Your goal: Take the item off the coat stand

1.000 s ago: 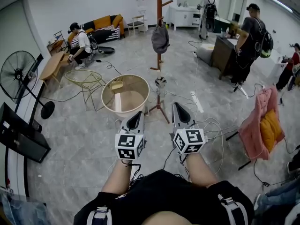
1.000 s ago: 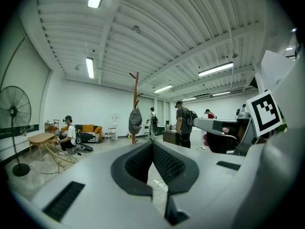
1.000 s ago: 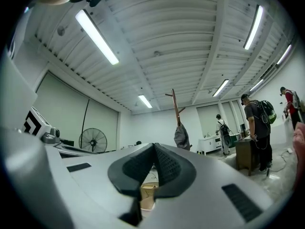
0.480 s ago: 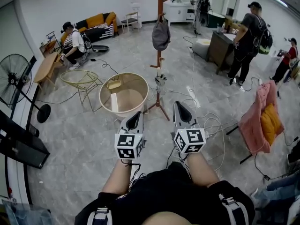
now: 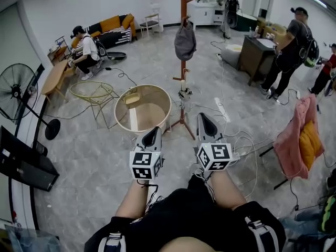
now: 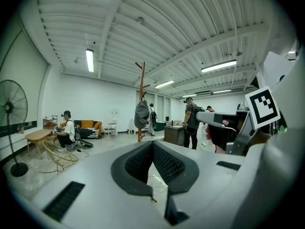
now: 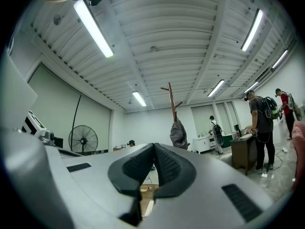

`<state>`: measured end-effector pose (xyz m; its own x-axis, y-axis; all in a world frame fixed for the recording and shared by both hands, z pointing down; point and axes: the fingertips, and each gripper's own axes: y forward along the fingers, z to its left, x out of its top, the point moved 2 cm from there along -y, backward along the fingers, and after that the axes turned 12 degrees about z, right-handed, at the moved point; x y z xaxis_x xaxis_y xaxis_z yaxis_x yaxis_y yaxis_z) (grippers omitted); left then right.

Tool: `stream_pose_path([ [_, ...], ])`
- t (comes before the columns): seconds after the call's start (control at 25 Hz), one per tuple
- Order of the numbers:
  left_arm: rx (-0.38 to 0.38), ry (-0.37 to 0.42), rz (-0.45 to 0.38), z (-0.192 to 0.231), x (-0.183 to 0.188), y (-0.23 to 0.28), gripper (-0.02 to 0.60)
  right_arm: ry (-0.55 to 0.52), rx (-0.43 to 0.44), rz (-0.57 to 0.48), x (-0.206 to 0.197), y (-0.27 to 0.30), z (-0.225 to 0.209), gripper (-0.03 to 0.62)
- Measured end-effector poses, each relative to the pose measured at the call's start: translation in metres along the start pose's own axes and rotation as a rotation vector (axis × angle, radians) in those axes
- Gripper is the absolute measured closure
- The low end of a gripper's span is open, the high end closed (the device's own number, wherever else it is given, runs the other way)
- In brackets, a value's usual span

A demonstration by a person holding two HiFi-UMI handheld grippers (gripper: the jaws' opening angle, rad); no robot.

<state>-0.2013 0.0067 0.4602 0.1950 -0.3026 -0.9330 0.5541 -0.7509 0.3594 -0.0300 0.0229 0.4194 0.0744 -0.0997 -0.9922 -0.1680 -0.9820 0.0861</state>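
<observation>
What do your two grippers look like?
The left gripper and right gripper are grey and wedge-shaped, with black ribbed pads. Each carries a white cube printed with black square markers. The person wears a black top.

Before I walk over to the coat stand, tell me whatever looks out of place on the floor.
Loose cables and a white power strip sprawl over the floor just right of the way ahead, which could trip you. The grey bag hangs normally on the coat stand.
</observation>
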Motion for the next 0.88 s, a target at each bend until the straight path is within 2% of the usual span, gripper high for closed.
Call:
stream_pose_path([
  [0.24,0.029,0.008,-0.002,0.026,0.029,0.076,0.566,-0.033,-0.003,-0.024,0.012,0.074,-0.044,0.579],
  [0.4,0.056,0.008,-0.007,0.033,0.065,0.135,0.566,-0.026,0.032,-0.024,0.030,0.130,-0.085,0.579],
  [0.88,0.112,0.011,0.032,0.029,0.167,0.325,0.566,-0.013,0.124,-0.019,0.084,0.284,-0.225,0.579],
])
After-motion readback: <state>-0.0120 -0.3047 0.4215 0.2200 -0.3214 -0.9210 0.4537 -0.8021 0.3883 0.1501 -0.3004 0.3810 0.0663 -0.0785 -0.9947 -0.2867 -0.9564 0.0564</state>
